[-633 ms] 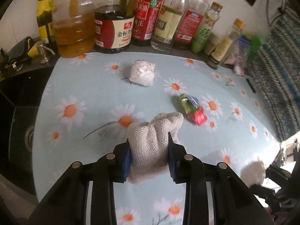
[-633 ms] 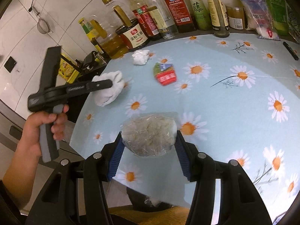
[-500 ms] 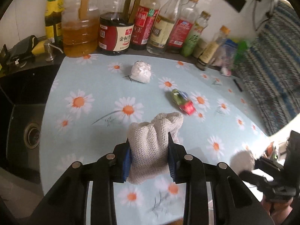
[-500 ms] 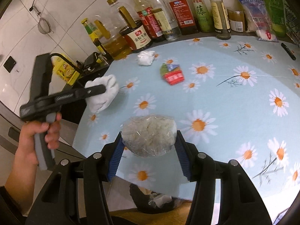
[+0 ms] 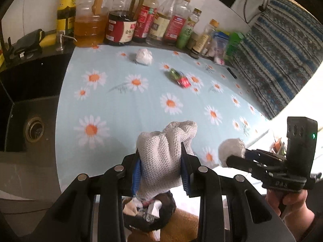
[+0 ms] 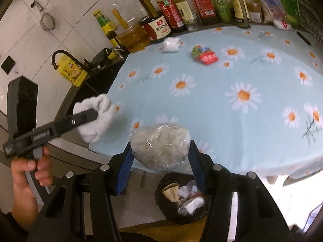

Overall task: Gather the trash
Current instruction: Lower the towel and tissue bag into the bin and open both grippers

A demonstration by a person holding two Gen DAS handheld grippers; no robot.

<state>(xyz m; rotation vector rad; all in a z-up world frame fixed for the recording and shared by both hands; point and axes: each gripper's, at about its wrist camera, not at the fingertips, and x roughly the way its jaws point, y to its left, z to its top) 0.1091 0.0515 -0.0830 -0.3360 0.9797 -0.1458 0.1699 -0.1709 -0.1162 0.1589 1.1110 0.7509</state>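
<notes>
My left gripper (image 5: pixel 160 168) is shut on a white knitted glove (image 5: pixel 163 153), held past the table's near edge above a black trash bag (image 5: pixel 149 213). My right gripper (image 6: pixel 160 151) is shut on a clear plastic bag of white scraps (image 6: pixel 160 145), above and left of the same trash bag (image 6: pixel 181 197). Each gripper shows in the other's view, the right gripper (image 5: pixel 232 153) at the right and the left gripper (image 6: pixel 94 117) at the left. A crumpled white wad (image 5: pixel 143 56) and a red-green wrapper (image 5: pixel 179 77) lie on the daisy tablecloth (image 5: pixel 141 109).
Several oil and sauce bottles (image 5: pixel 121 28) line the back wall. A dark sink (image 5: pixel 24 109) with a drain lies left of the table. A blue patterned cloth (image 5: pixel 278 60) hangs at the right. A hand (image 6: pixel 30 161) grips the left tool.
Both grippers have drawn back from the table toward its near edge with their loads; the trash bag has come into view below them.
</notes>
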